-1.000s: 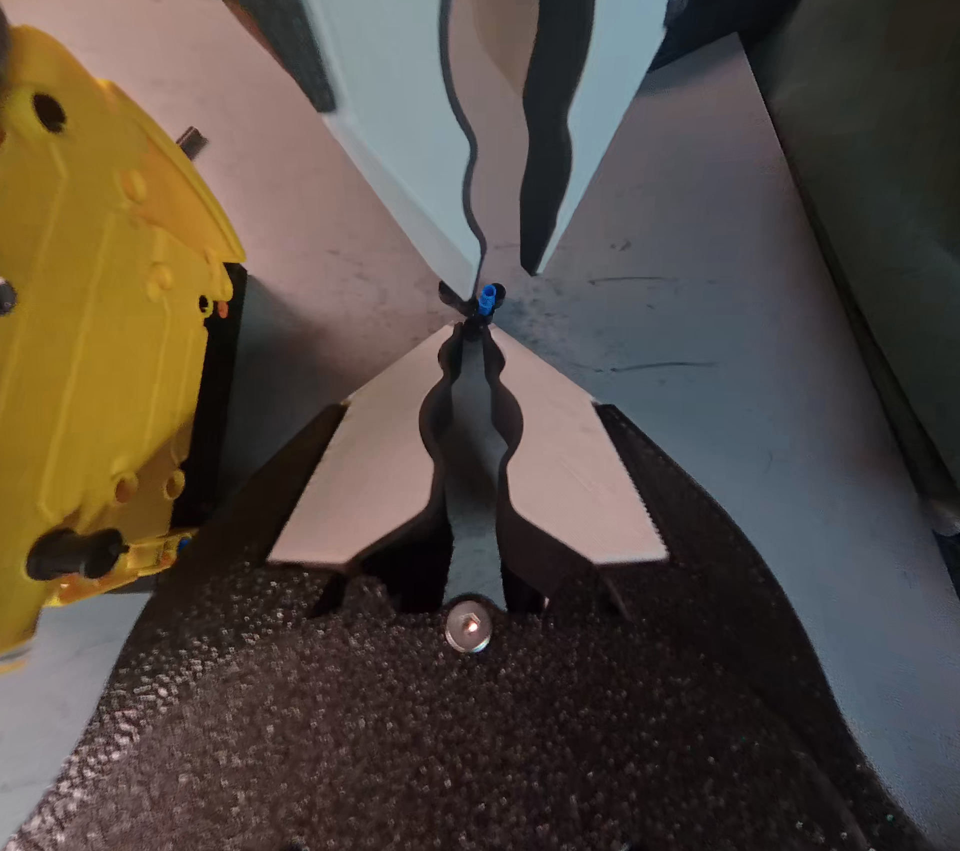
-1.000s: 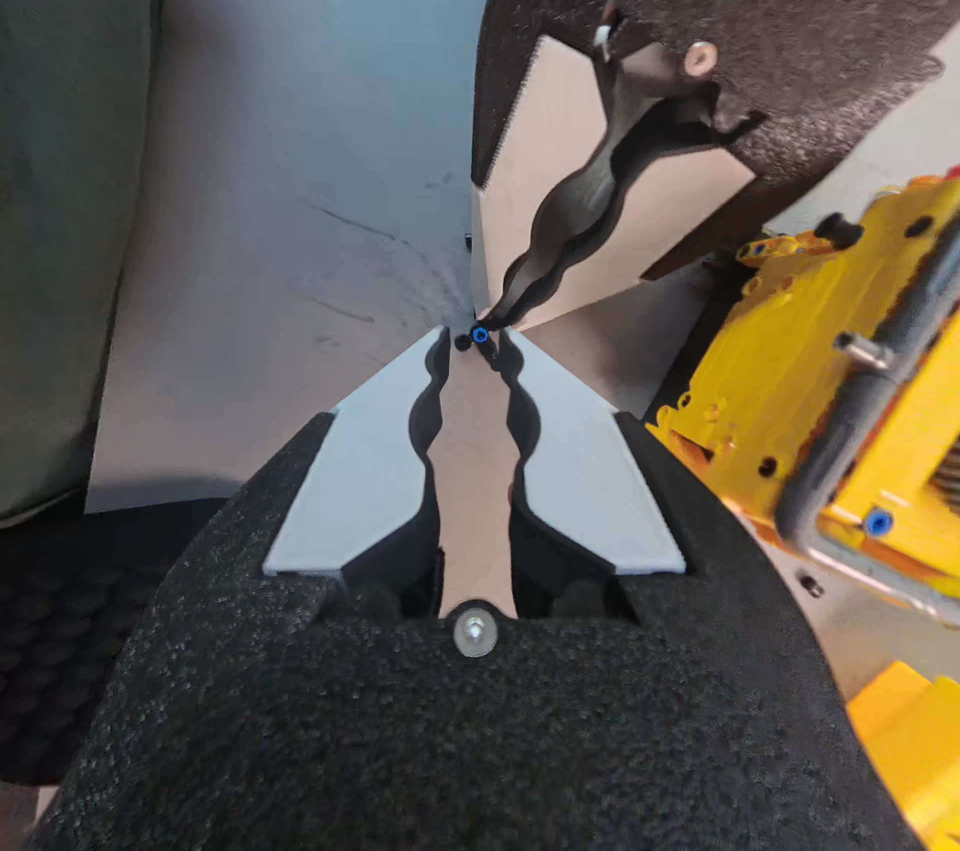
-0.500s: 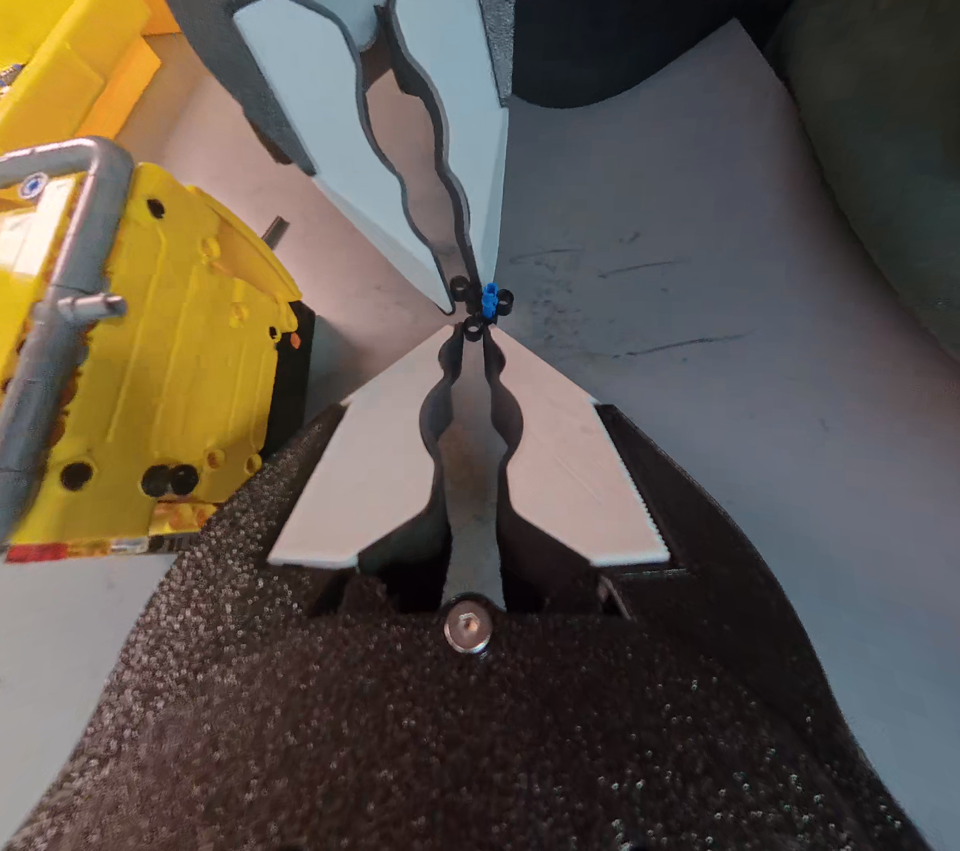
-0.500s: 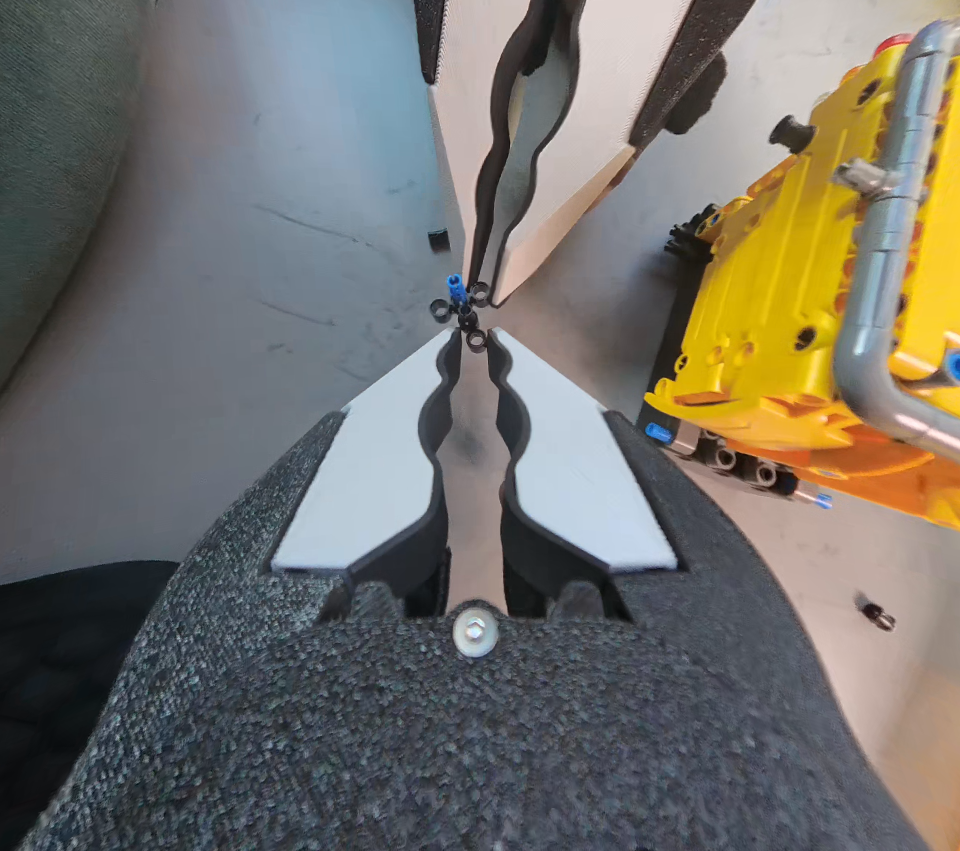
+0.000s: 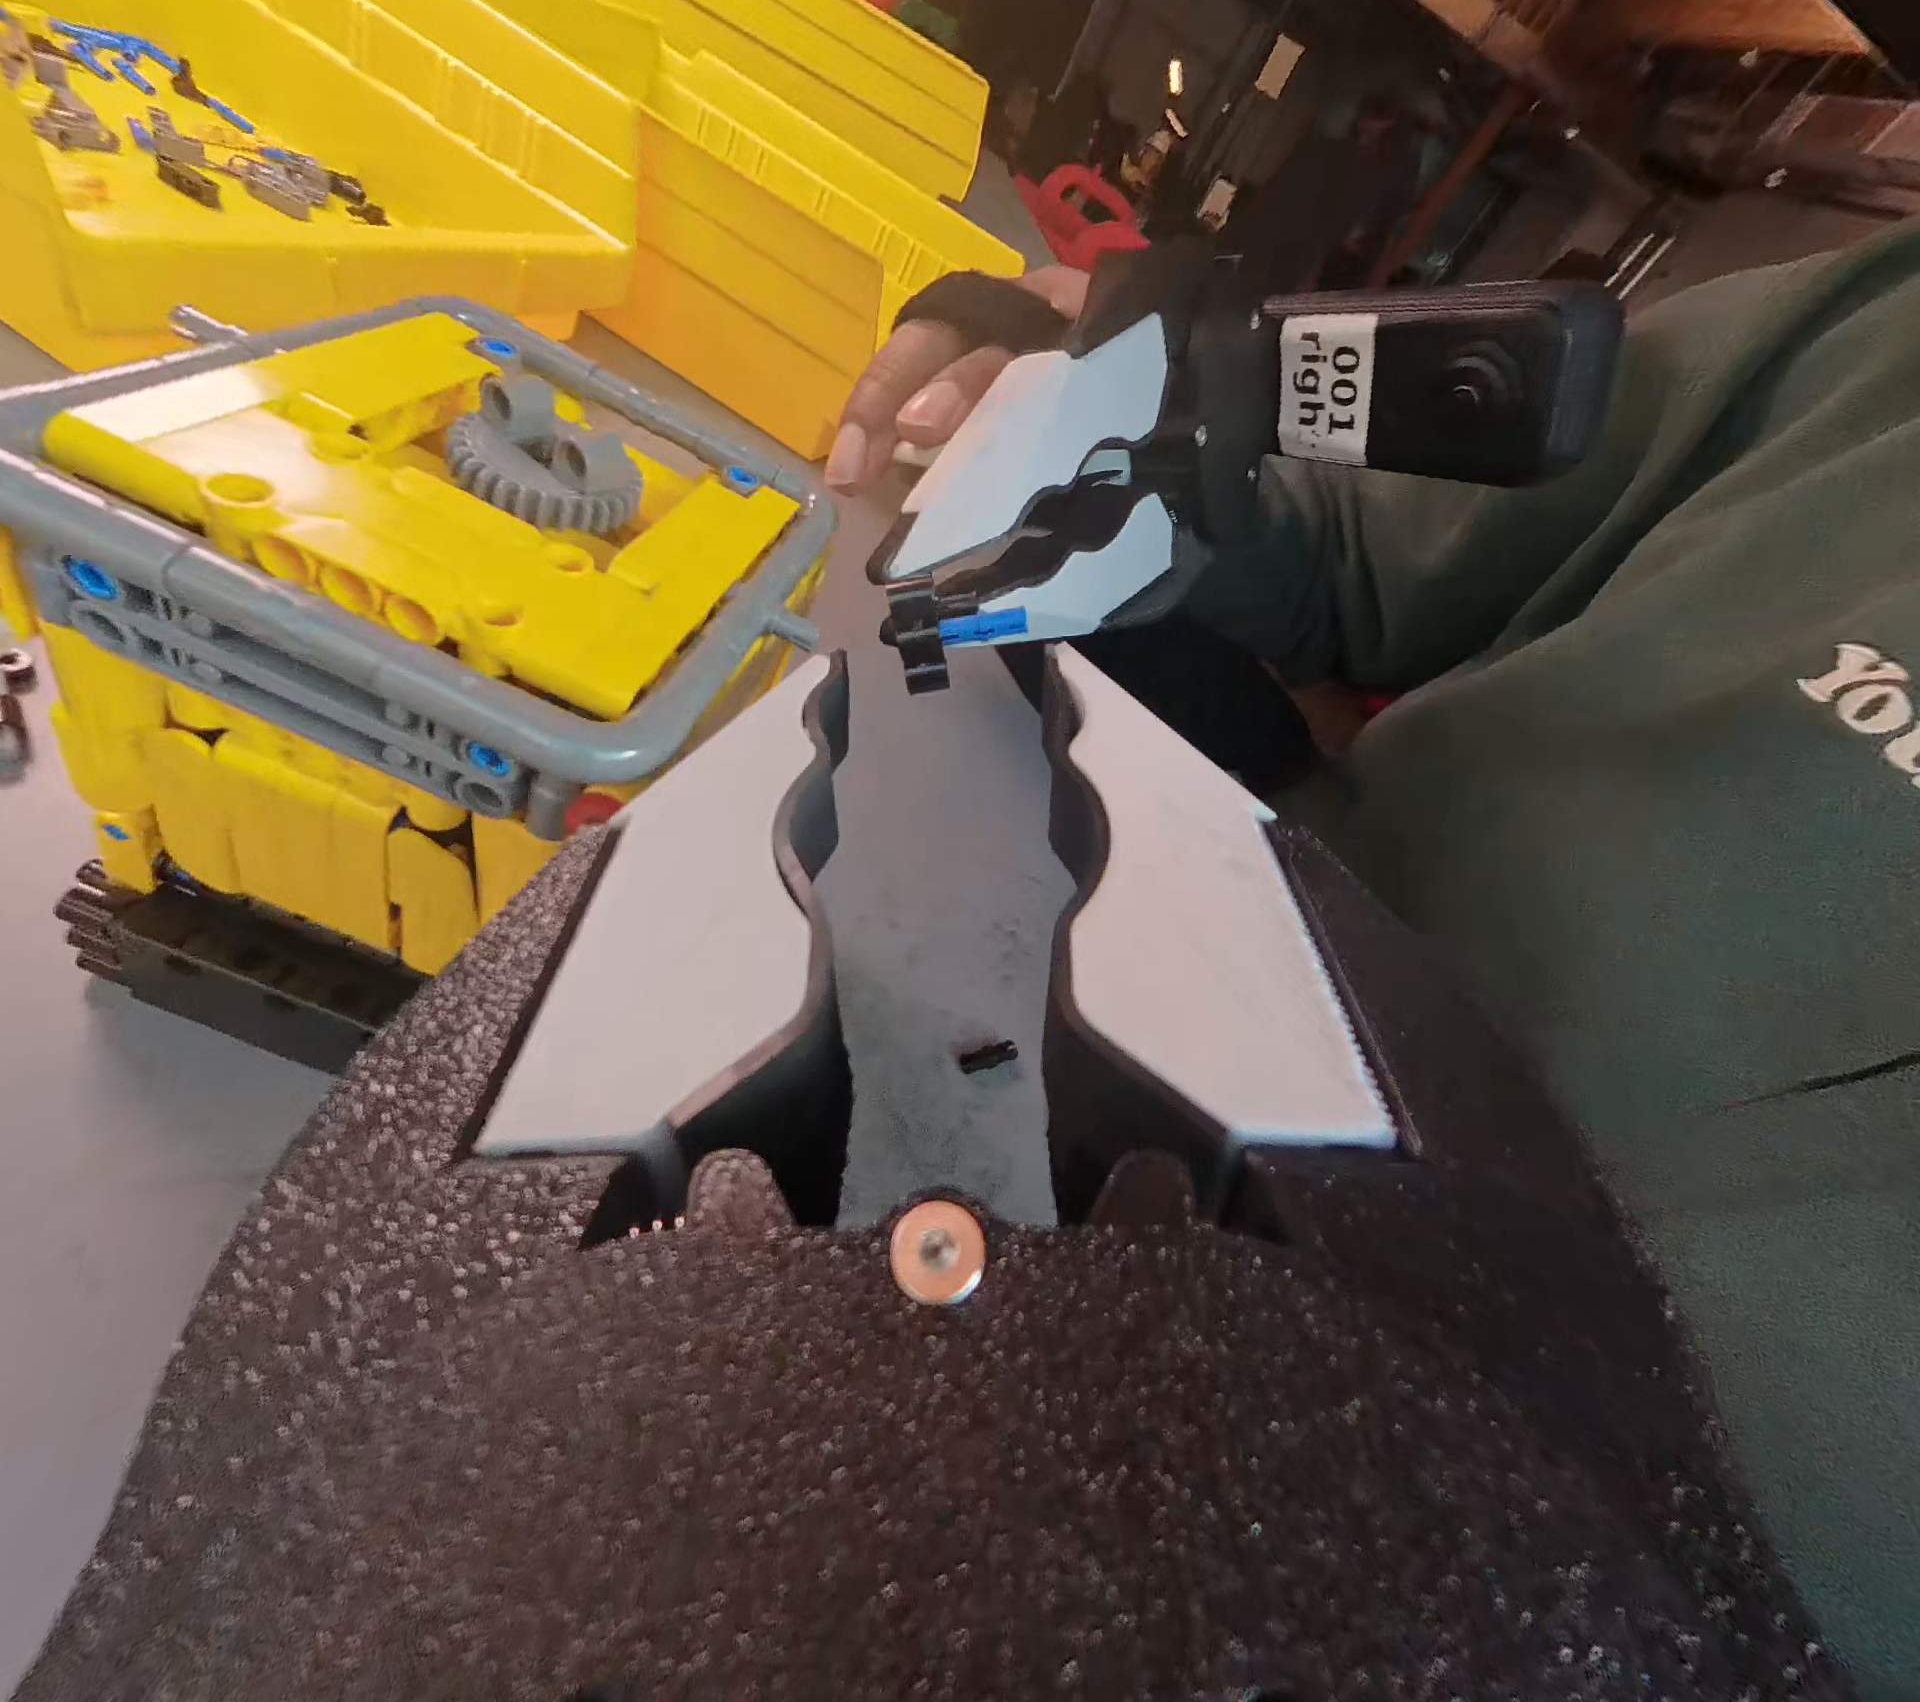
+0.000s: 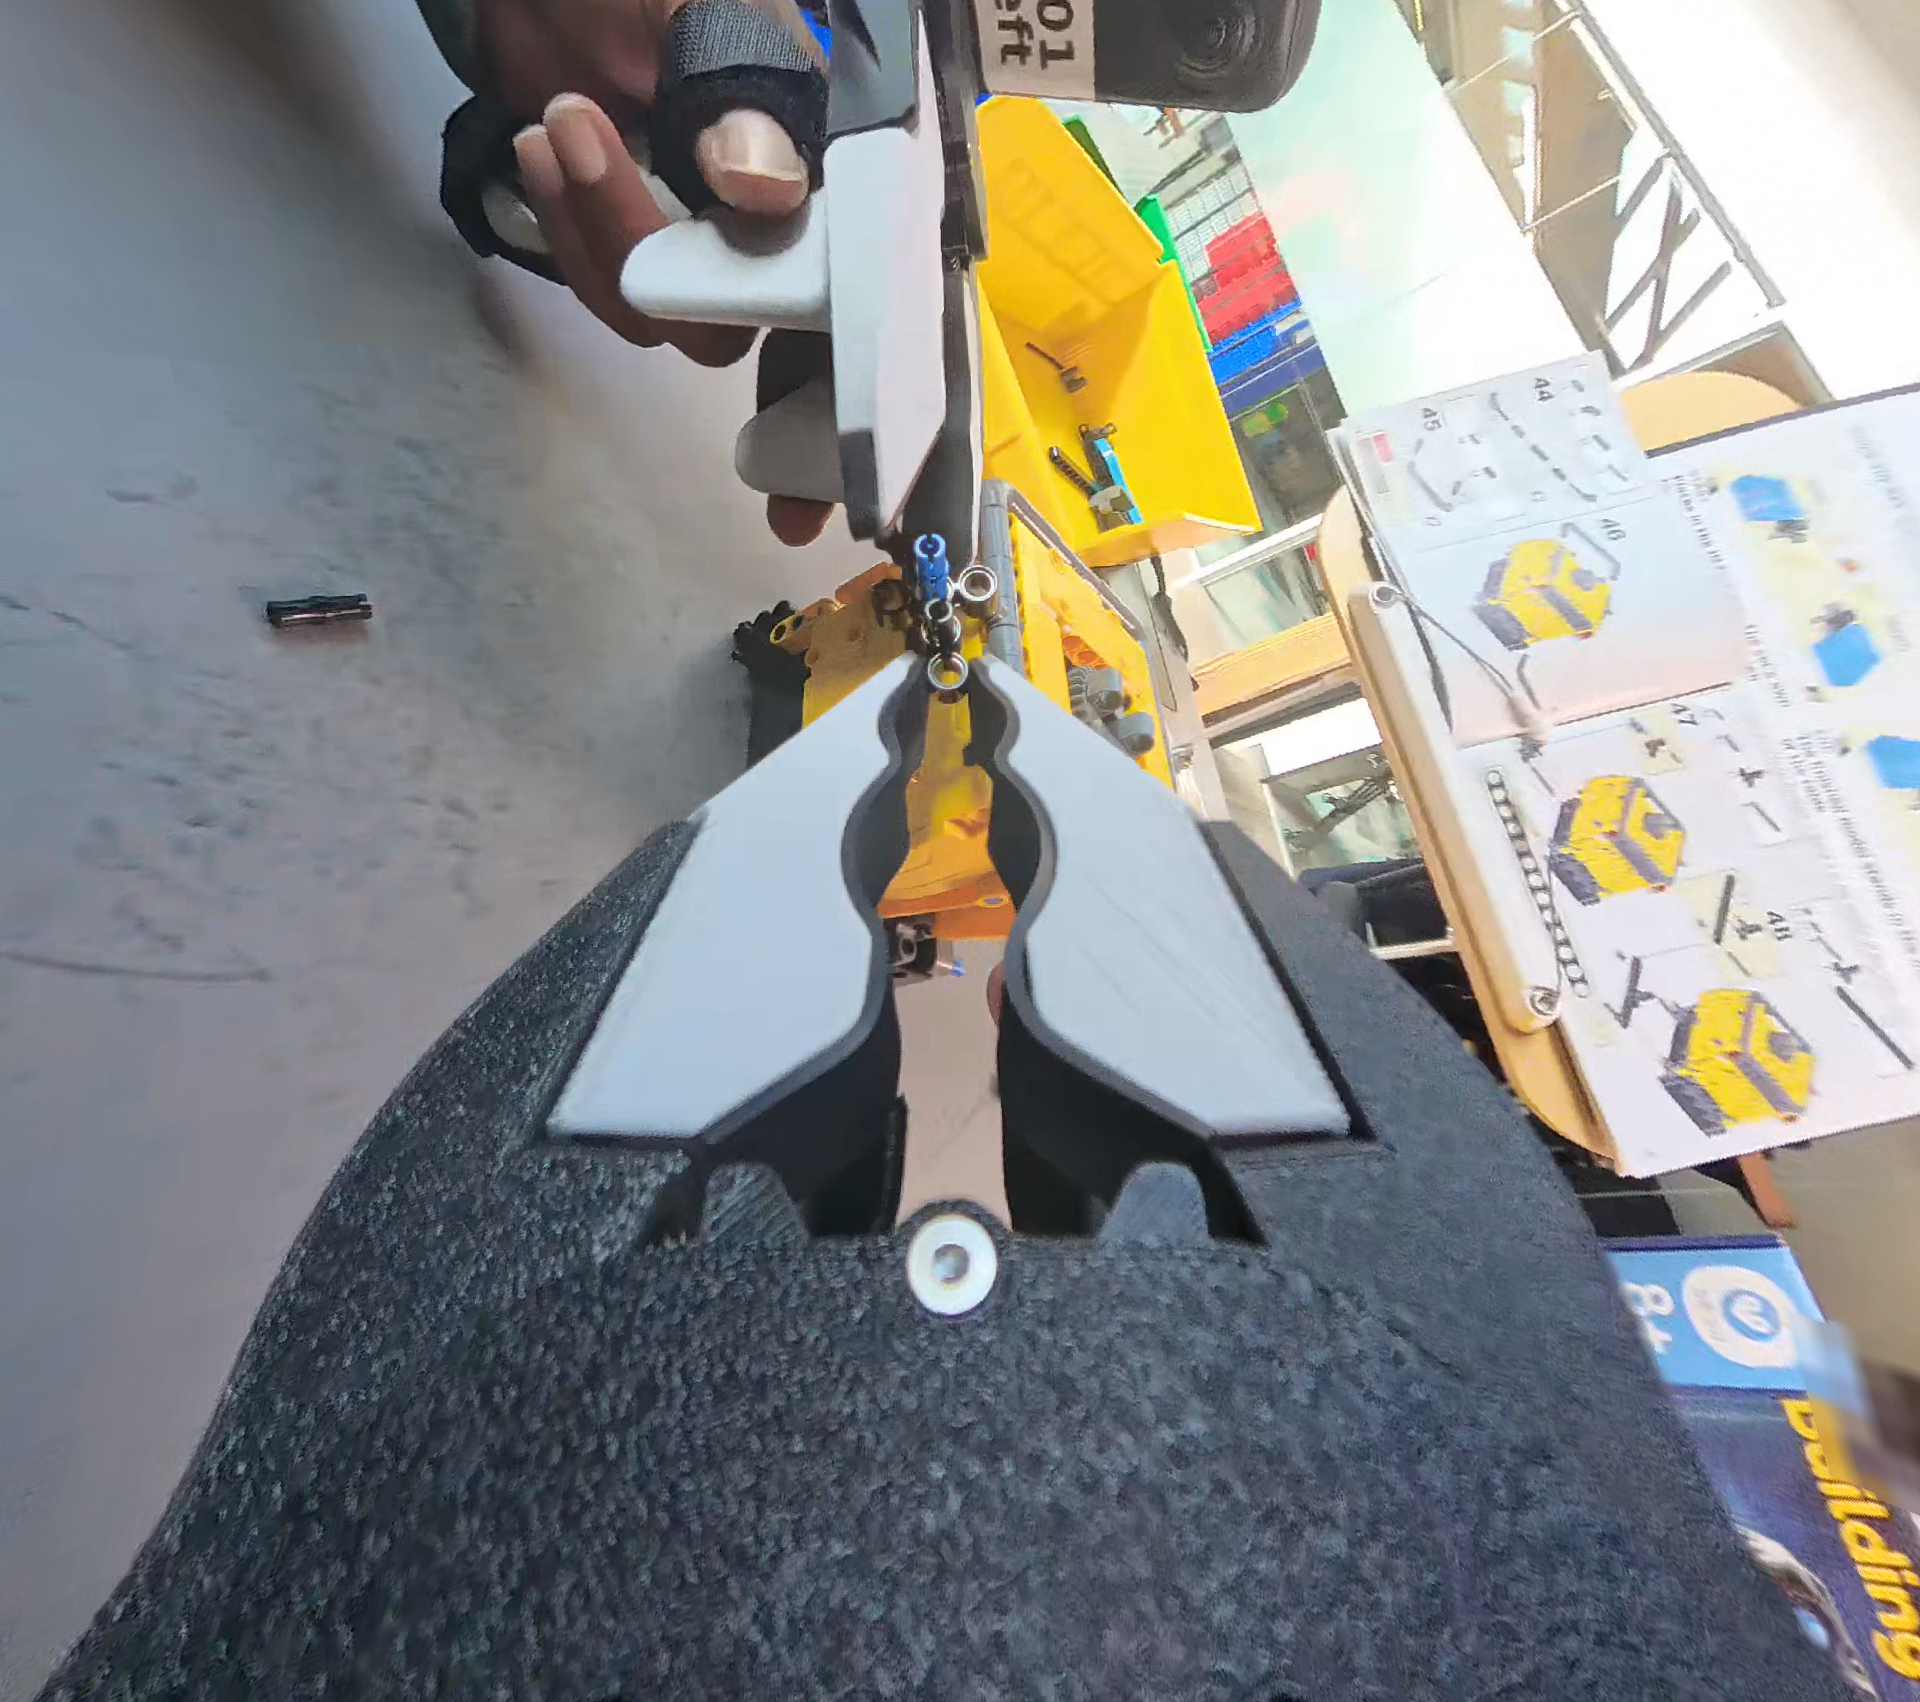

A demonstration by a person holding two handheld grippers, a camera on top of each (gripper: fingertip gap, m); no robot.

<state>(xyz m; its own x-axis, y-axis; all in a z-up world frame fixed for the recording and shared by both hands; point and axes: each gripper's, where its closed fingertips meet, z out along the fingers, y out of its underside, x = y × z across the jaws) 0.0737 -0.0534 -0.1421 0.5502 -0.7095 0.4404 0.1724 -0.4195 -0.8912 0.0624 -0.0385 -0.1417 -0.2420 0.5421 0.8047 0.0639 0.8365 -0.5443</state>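
Left wrist view: left gripper jaws apart, nothing between them; bare grey tabletop open there, with a loose short black pin. Right gripper, ahead right, jaws clamped on small black connector with blue pin. Yellow brick-built model with grey rail just left. White printed labels on both cameras; printed instruction sheets right of the right jaws.

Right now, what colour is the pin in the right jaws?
Blue pin, stuck into a black connector; clearest in the left wrist view.
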